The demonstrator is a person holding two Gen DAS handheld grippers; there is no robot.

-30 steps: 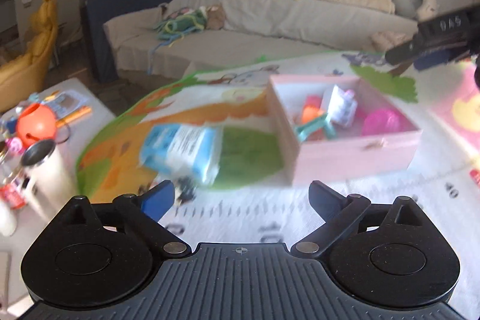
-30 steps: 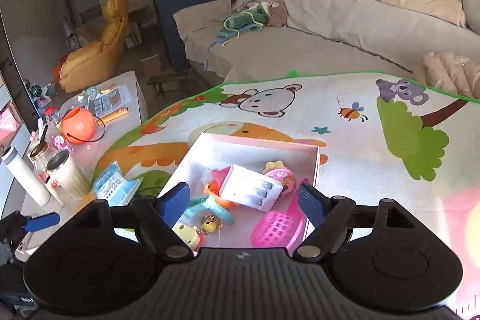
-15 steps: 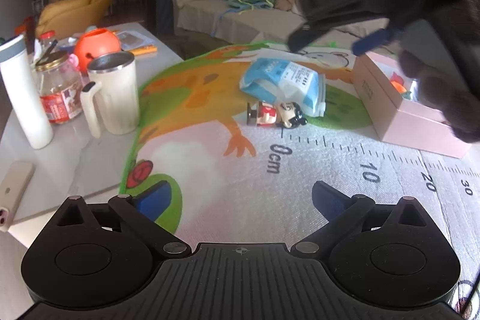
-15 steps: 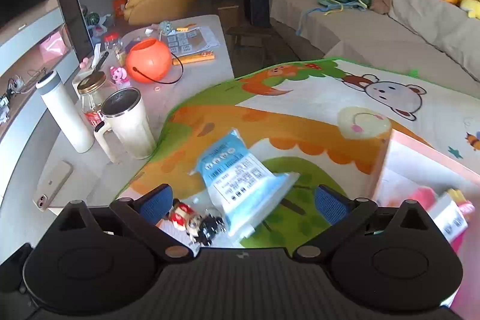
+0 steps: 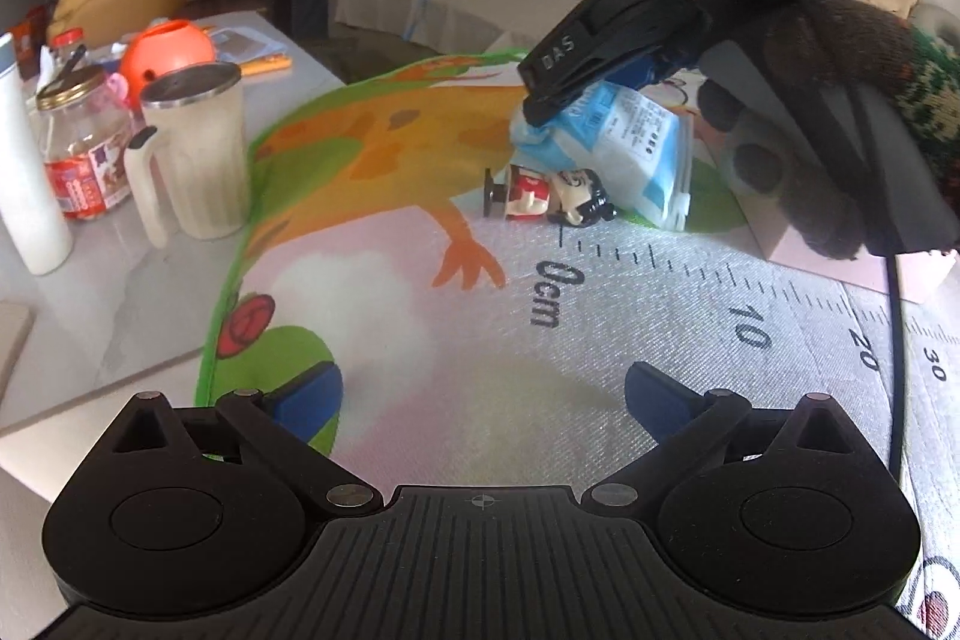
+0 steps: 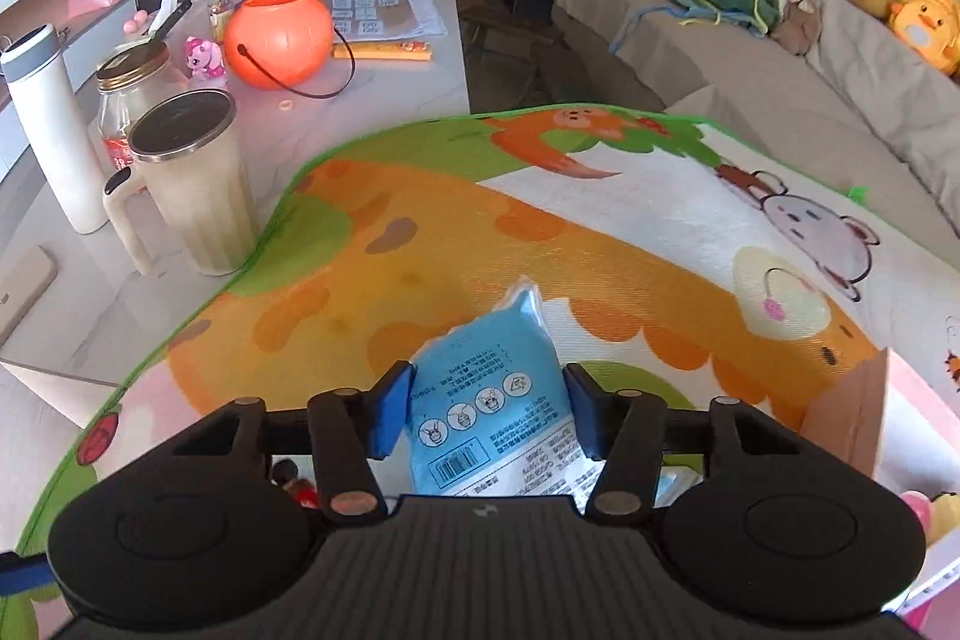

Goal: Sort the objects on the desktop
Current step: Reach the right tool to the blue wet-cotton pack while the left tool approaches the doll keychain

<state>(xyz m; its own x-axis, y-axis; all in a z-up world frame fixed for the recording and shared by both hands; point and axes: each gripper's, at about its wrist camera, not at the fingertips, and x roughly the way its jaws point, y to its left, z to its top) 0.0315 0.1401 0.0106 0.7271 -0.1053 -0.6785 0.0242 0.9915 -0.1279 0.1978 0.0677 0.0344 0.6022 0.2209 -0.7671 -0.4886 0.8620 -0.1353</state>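
A blue and white tissue pack (image 6: 489, 403) lies on the play mat and also shows in the left wrist view (image 5: 624, 148). My right gripper (image 6: 487, 412) has its blue pads on both sides of the pack, closed against it. In the left wrist view the right gripper (image 5: 576, 91) comes down on the pack from the upper right. A small toy figure (image 5: 549, 196) lies just in front of the pack. My left gripper (image 5: 483, 394) is open and empty, low over the mat's ruler print. The pink box (image 6: 870, 418) stands at the right.
On the grey table left of the mat stand a cream mug (image 5: 192, 154), a glass jar (image 5: 84, 148), a white bottle (image 5: 27, 172) and an orange bucket (image 6: 279, 37). A phone (image 6: 21, 289) lies near the table's left edge. A sofa is behind.
My right gripper has come down over the tissue pack and closed its fingers on it. My left gripper has drawn a little nearer to the pack and stays open.
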